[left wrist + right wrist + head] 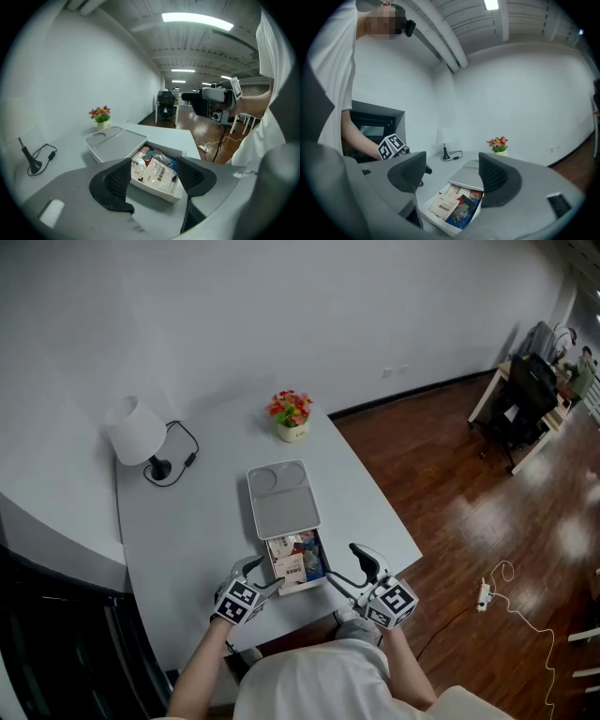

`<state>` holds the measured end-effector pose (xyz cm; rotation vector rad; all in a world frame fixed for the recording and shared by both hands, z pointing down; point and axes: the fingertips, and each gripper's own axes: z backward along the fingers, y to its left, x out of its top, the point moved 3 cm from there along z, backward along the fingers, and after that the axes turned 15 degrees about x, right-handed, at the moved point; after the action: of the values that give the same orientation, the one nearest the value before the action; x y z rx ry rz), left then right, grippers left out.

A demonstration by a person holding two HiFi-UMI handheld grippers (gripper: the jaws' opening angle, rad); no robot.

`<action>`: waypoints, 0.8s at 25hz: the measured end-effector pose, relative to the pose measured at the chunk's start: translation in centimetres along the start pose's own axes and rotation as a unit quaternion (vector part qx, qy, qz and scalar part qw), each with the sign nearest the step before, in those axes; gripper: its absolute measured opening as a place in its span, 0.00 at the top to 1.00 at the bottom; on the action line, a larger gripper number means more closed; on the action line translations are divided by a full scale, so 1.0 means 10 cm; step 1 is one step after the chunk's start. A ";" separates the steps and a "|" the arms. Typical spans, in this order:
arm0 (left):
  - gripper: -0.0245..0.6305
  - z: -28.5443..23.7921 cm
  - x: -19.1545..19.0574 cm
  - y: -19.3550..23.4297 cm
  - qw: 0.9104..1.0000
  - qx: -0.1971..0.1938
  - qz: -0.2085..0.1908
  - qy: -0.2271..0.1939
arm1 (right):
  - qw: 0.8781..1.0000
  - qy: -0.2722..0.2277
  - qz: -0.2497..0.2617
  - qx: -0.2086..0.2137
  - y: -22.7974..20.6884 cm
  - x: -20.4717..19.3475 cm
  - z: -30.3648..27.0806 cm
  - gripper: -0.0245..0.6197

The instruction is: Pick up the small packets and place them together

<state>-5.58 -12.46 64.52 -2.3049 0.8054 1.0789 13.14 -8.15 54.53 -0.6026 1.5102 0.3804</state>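
A white wall [281, 315] and brown wooden floor [450, 474] surround our pale worktop [178, 531]. Our left gripper [262, 575] and right gripper [348, 567] both have fingers spread wide, holding nothing. Just ahead of the fingers, between the two grippers, sits an open box [302, 587] of small packets [290, 566].

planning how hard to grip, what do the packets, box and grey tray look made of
Packets: probably plastic film, glossy, creases catching light.
Box: likely white card, matte, thin flat walls.
Grey tray: seems moulded plastic, smooth, rounded corners and pressed hollows.
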 end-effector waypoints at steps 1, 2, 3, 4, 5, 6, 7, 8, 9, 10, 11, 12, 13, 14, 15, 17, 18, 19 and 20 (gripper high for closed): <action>0.48 -0.10 -0.03 -0.02 1.000 -0.014 -0.015 0.021 | 1.000 0.000 -0.002 -0.002 -0.01 -0.01 0.02 0.43; 0.48 -0.20 -0.06 -0.04 0.998 -0.027 -0.031 0.039 | 1.000 0.001 -0.004 -0.003 -0.01 -0.02 0.05 0.43; 0.48 -0.30 -0.09 -0.05 0.997 -0.038 -0.047 0.054 | 1.000 0.003 -0.005 -0.004 -0.01 -0.04 0.08 0.43; 0.49 -0.40 -0.11 -0.07 0.994 -0.047 -0.066 0.068 | 1.000 0.005 -0.006 -0.006 -0.01 -0.05 0.11 0.43; 0.49 -0.49 -0.13 -0.09 0.991 -0.056 -0.088 0.081 | 1.000 0.006 -0.008 -0.007 -0.01 -0.06 0.15 0.43; 0.49 -0.58 -0.14 -0.10 0.987 -0.065 -0.112 0.095 | 1.000 0.006 -0.009 -0.007 0.00 -0.06 0.18 0.43; 0.49 -0.66 -0.16 -0.11 0.982 -0.074 -0.138 0.109 | 1.000 0.008 -0.010 -0.007 0.00 -0.07 0.20 0.43; 0.49 -0.74 -0.17 -0.13 0.975 -0.084 -0.162 0.124 | 1.000 0.011 -0.011 -0.006 0.01 -0.09 0.23 0.43; 0.49 -0.81 -0.20 -0.15 0.969 -0.094 -0.183 0.140 | 1.000 0.014 -0.013 -0.003 0.03 -0.11 0.25 0.43; 0.49 -0.87 -0.22 -0.17 0.962 -0.105 -0.198 0.155 | 1.000 0.016 -0.017 0.001 0.04 -0.14 0.27 0.43; 0.49 -0.92 -0.24 -0.18 0.957 -0.115 -0.207 0.169 | 1.000 0.018 -0.022 0.006 0.06 -0.16 0.28 0.43; 0.49 -0.97 -0.25 -0.20 0.952 -0.124 -0.214 0.181 | 0.999 0.020 -0.027 0.013 0.09 -0.19 0.29 0.43; 0.49 -1.00 -0.26 -0.22 0.948 -0.132 -0.218 0.192 | 0.999 0.023 -0.030 0.019 0.11 -0.21 0.29 0.43; 0.49 -1.03 -0.27 -0.23 0.943 -0.141 -0.221 0.203 | 0.999 0.026 -0.031 0.025 0.12 -0.23 0.28 0.43; 0.49 -1.05 -0.28 -0.25 0.939 -0.150 -0.224 0.214 | 0.999 0.028 -0.030 0.030 0.14 -0.23 0.27 0.43; 0.52 -1.08 -0.34 -0.27 0.929 -0.165 -0.229 0.239 | 0.999 0.030 -0.029 0.035 0.14 -0.23 0.26 0.43; 0.55 -1.10 -0.36 -0.27 0.925 -0.168 -0.232 0.250 | 0.999 0.030 -0.029 0.036 0.13 -0.23 0.25 0.43; 0.59 -1.11 -0.38 -0.28 0.921 -0.169 -0.235 0.259 | 0.999 0.029 -0.029 0.036 0.12 -0.23 0.25 0.43; 0.64 -1.11 -0.39 -0.28 0.919 -0.167 -0.239 0.266 | 0.999 0.029 -0.028 0.036 0.12 -0.22 0.25 0.43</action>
<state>0.12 -16.18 74.51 -2.9281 0.1951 0.3884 14.37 -5.47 56.41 -0.6020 1.5513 0.2654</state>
